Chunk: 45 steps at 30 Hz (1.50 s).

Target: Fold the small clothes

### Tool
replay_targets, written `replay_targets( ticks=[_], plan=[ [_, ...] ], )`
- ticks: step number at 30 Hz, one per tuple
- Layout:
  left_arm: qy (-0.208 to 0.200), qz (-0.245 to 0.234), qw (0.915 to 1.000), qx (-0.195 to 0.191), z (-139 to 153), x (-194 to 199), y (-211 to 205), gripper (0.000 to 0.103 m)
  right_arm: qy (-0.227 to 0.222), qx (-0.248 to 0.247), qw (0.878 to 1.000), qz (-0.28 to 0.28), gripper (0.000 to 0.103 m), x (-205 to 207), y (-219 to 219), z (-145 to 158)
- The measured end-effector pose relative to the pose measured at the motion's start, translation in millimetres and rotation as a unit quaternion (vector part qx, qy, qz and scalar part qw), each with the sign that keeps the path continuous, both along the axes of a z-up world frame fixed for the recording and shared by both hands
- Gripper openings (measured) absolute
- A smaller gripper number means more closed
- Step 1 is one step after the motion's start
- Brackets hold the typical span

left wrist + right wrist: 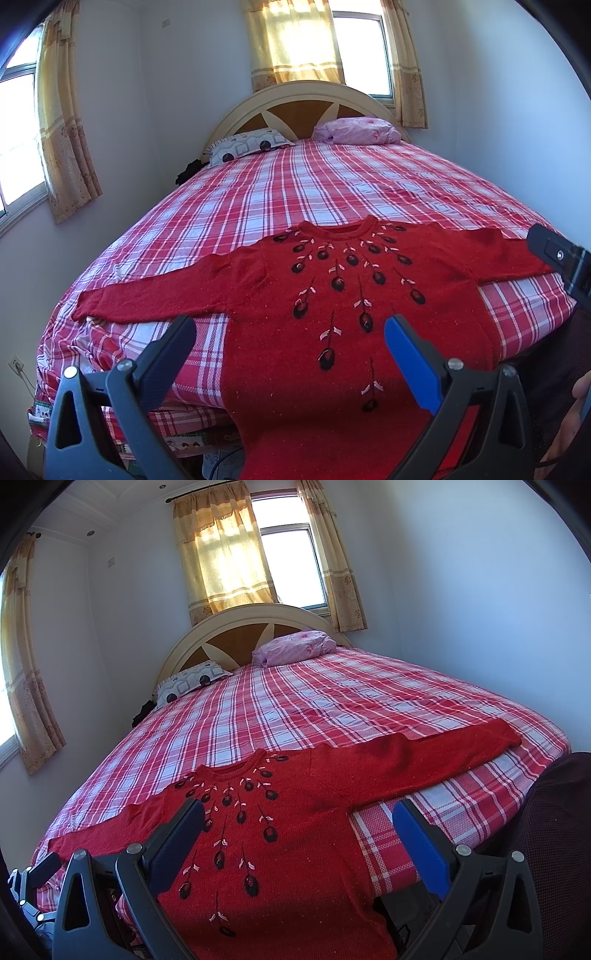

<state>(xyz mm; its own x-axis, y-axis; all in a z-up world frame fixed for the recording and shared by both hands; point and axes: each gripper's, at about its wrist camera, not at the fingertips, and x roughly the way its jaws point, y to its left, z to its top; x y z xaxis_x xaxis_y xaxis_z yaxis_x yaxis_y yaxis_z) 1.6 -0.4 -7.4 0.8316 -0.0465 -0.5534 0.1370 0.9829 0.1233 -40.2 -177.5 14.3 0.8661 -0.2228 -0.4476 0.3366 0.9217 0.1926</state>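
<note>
A red knitted sweater (332, 302) with black and pink embroidered buds lies face up on the bed, both sleeves spread sideways, its hem hanging over the near edge. My left gripper (290, 332) hovers open above the sweater's lower body, nothing between its fingers. The right wrist view has the same sweater (288, 830) lower left, its right sleeve (443, 753) stretched toward the bed's right edge. My right gripper (297, 818) is open above the sweater's right side and the bare sheet. The right gripper's body (565, 262) shows at the left wrist view's right edge.
The bed has a red and white plaid sheet (332, 184), a curved headboard (299, 107), a patterned pillow (247, 146) and a pink pillow (358, 131) at the far end. Curtained windows stand behind and on the left wall. A dark chair back (554, 830) stands at right.
</note>
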Motion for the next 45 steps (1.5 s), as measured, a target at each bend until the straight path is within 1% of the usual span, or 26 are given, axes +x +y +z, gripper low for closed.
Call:
replay_targets(
  ticks=[12,19,24,27,31,33,36,39,41,43,45],
  plan=[
    [0.016,0.002,0.9999,-0.004,-4.3,4.2,2.0,0.103,0.005,0.004,1.0,-0.001,0.102,1.4,2.1,-4.1],
    [0.027,0.002,0.9996,-0.004,-8.8,9.4,3.2,0.103,0.014,0.019,1.0,-0.006,0.102,4.8,-5.6,-9.6],
    [0.035,0.002,0.9994,-0.005,-13.0,12.4,4.5,0.103,0.018,0.021,1.0,-0.006,0.102,6.9,-7.5,-12.8],
    [0.041,-0.008,0.999,-0.011,-16.9,14.2,5.5,0.103,0.021,0.02,1.0,-0.003,0.102,11.3,-10.2,-18.4],
    [0.055,-0.035,0.9974,-0.032,-26.1,19.3,8.8,0.103,0.032,0.017,0.999,-0.011,0.102,19.4,-23.1,-29.7],
    [0.062,-0.04,0.9966,-0.036,-32.0,24.4,8.7,0.103,0.033,0.019,0.999,-0.023,0.102,23.2,-38.5,-35.2],
    [0.07,-0.045,0.9956,-0.043,-40.0,34.0,9.5,0.103,0.029,0.022,0.997,-0.065,0.102,25.1,-76.7,-41.2],
    [0.077,-0.042,0.995,-0.048,-44.2,47.8,12.1,0.103,0.021,0.043,0.991,-0.123,0.099,20.7,-134.4,-46.2],
    [0.081,-0.041,0.9942,-0.058,-46.0,57.1,15.0,0.103,0.012,0.055,0.985,-0.16,0.094,17.4,-176.8,-48.1],
    [0.09,-0.037,0.9929,-0.069,-48.6,67.5,17.9,0.103,0.028,0.071,0.975,-0.209,0.091,17.9,-230.1,-52.8],
    [0.097,-0.031,0.992,-0.075,-52.0,76.1,20.0,0.103,0.04,0.104,0.964,-0.241,0.088,18.1,-280.1,-62.5]
  ],
)
